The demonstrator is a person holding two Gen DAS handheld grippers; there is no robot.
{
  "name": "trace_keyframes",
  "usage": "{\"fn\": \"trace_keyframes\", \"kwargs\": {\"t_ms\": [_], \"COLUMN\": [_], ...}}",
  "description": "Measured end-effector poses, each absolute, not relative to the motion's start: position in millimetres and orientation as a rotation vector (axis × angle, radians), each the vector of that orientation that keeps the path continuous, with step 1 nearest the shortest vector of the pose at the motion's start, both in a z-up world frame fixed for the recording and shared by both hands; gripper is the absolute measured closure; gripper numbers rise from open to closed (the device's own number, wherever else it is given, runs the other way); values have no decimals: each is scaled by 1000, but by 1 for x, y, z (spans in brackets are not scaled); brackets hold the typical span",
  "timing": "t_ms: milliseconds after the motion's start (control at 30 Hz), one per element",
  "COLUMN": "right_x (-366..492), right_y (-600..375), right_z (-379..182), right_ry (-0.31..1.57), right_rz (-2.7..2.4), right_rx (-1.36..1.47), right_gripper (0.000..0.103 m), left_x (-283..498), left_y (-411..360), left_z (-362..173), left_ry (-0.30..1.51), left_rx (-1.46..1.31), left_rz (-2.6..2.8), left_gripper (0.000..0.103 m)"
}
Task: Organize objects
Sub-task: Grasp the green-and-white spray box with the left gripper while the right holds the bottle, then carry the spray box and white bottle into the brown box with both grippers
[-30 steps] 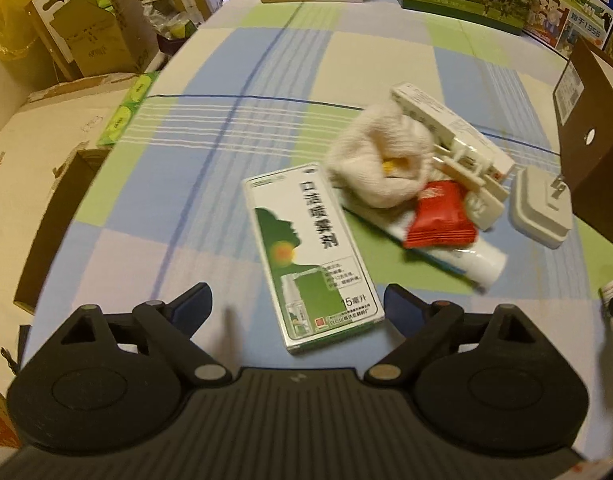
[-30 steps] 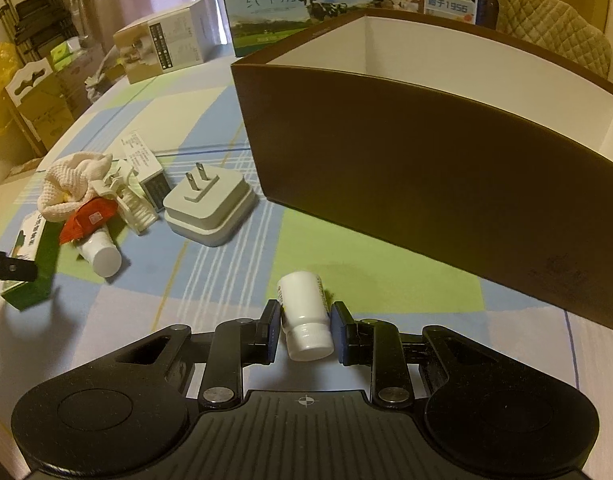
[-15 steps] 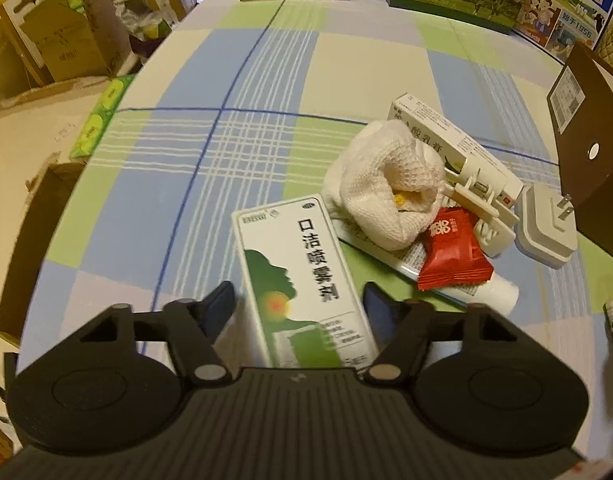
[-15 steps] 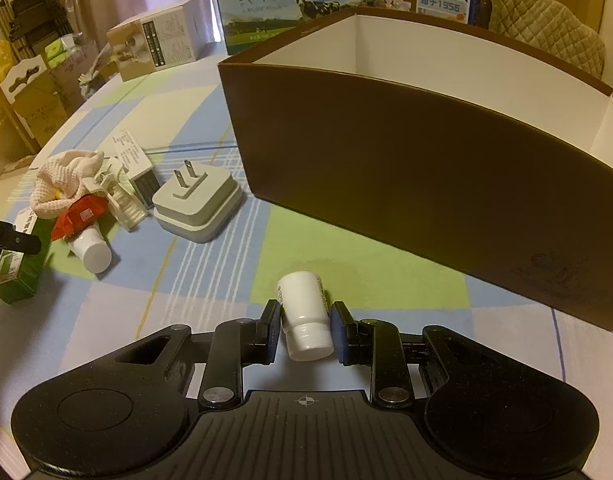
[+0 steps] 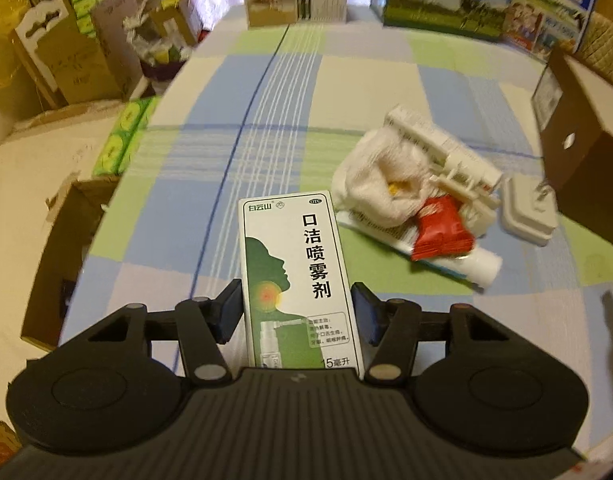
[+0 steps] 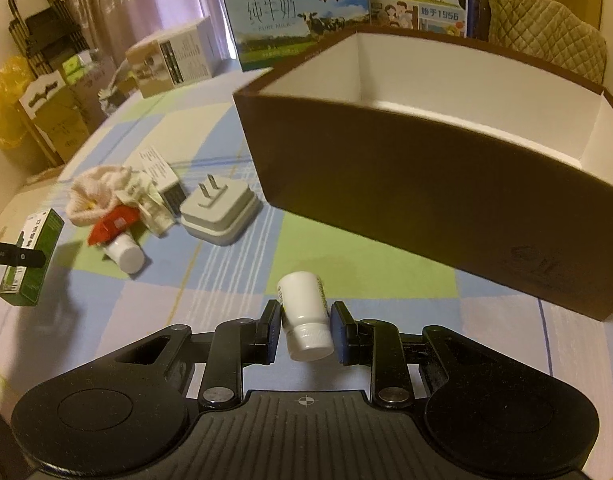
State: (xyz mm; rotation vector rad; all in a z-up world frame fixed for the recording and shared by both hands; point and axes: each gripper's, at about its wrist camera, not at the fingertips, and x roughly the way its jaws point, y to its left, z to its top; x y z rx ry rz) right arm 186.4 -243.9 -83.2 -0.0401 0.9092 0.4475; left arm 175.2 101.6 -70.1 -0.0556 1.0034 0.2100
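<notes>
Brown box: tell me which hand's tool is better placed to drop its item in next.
Right. The right tool holds the white bottle just in front of the brown box. The left tool, gripping the green spray carton, sits beyond the pile, farther away.

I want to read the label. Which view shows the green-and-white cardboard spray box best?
The left wrist view: the green-and-white cardboard spray box faces the camera between the left gripper fingers, print legible. The right wrist view shows it small, edge-on at far left.
</notes>
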Motion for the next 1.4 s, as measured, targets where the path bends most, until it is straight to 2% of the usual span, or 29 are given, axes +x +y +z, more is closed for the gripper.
{"fn": "trace_keyframes", "kwargs": {"t_ms": [300, 733, 1033, 1400], "right_x": [181, 219, 271, 320], "right_y": [-263, -334, -361, -367], "right_z": [-39, 29, 32, -6], "right_ry": [829, 707, 727, 851], "right_rz": [490, 416, 343, 270], "right_rx": [15, 99, 162, 214], "right_gripper": [79, 79, 79, 79], "left_x": [175, 251, 311, 368], "left_y": [56, -70, -151, -198], "left_z": [-5, 49, 43, -6], "left_ry": [904, 791, 821, 921], "left_rx": [13, 101, 146, 247], "left_rz": [60, -273, -402, -402], "left_gripper": [49, 49, 49, 49]}}
